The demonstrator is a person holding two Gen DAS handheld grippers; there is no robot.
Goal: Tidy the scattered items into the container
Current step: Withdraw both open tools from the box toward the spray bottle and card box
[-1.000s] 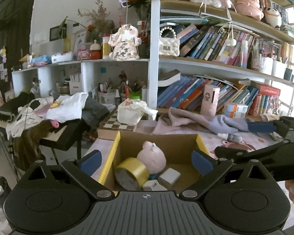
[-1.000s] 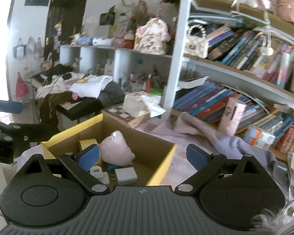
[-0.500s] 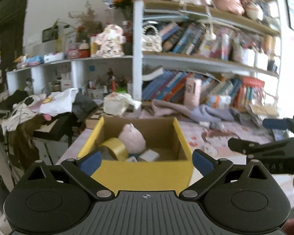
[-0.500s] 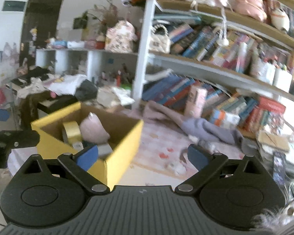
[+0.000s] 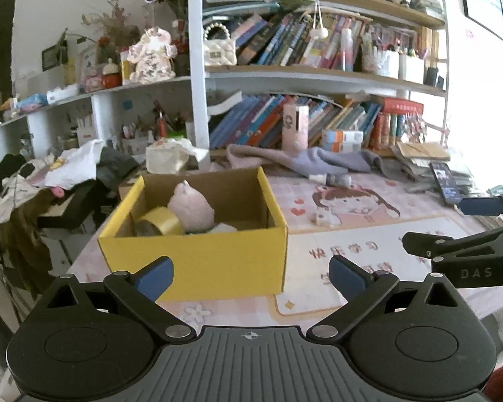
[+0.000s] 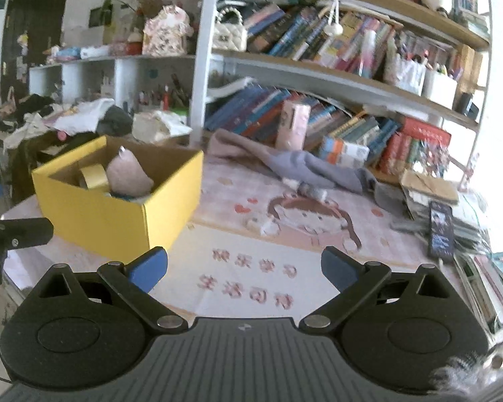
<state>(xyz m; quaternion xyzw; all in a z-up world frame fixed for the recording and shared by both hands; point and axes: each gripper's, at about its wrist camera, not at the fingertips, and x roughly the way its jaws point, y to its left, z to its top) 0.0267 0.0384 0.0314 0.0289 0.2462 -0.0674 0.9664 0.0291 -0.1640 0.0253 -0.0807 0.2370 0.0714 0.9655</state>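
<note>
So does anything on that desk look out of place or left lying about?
Yes: a small white item and a little tube lie loose on the pink mat, outside the yellow box. A grey cloth sprawls crumpled behind.

bookshelf [image 5: 318,77] | grey cloth [image 5: 318,162] | phone [image 5: 447,182] | clothes pile [image 5: 67,171]

Box [image 5: 198,264]: yellow outside, brown cardboard inside. Plush [image 5: 190,207]: pale pink. Tape roll [image 5: 162,224]: yellow. Desk mat [image 6: 285,234]: pink, cartoon girl print, red hearts. Finger pads [image 5: 152,276]: blue.
</note>
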